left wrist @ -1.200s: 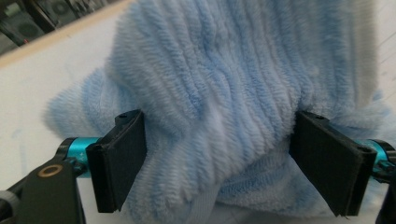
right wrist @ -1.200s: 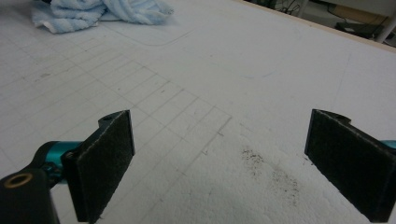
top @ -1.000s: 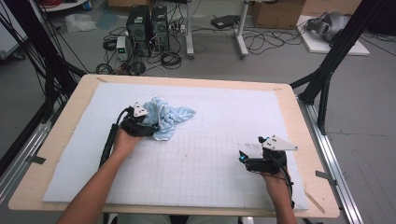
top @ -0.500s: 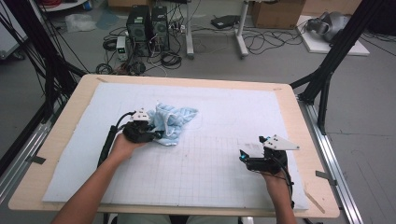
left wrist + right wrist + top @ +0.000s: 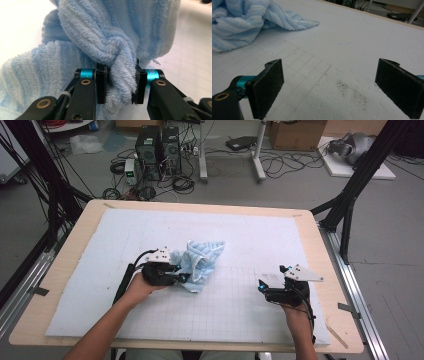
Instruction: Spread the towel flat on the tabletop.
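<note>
Left gripper (image 5: 184,277) jaws just closed, clamping blue towel (image 5: 202,260); right gripper (image 5: 263,288) agape, level, empty

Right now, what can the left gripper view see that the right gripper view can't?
The left gripper view shows the left gripper shut on a bunched fold of the blue towel, with the fluffy loops close up between its black pads.

The right gripper view shows the right gripper with its jaws wide apart and nothing between them, a patch of dark specks on the mat, and the faint grid lines drawn on it.

Both show the blue towel and the white mat under it.
</note>
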Demonstrator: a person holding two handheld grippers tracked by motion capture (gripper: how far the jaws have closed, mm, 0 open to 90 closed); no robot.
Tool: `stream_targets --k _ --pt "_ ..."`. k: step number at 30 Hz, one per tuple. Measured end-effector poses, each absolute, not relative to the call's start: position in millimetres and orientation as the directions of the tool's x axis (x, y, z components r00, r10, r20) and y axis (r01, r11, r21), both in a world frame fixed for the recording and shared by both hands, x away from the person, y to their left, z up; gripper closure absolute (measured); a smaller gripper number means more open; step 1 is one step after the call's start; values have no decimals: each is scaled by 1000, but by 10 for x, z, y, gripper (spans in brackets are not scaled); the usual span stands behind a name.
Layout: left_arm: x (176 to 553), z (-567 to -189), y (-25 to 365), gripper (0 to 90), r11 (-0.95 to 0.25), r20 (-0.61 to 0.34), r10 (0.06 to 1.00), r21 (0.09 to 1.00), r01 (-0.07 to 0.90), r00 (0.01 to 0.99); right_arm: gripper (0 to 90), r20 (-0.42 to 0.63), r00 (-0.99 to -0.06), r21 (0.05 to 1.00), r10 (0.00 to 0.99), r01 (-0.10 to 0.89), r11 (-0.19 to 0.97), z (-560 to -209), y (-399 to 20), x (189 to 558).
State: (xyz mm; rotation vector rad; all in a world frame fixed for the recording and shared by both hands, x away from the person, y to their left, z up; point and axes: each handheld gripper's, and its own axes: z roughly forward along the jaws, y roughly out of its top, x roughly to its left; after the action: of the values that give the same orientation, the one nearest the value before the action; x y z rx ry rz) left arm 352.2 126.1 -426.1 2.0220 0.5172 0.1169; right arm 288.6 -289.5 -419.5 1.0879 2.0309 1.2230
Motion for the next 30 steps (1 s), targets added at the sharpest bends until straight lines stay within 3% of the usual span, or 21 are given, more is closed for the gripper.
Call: stream_targets --k 10,19,26,30 --pt "3472 -4042 1247 698 -283 -203 307 913 293 930 74 -28 -527 891 849 372 261 -4204 -2909 2894" --pt "3661 -4082 1497 677 -266 -171 532 896 356 829 74 -21 -533 888 846 379 261 -4215 -2870 2897" --pt "3847 -4184 1739 653 -186 -175 722 883 432 670 74 -21 -530 883 847 388 264 -4238 -2858 2922" --pt "3924 -4220 1856 640 -177 -121 811 882 437 572 74 -15 -535 882 844 391 264 -4249 -2847 2938"
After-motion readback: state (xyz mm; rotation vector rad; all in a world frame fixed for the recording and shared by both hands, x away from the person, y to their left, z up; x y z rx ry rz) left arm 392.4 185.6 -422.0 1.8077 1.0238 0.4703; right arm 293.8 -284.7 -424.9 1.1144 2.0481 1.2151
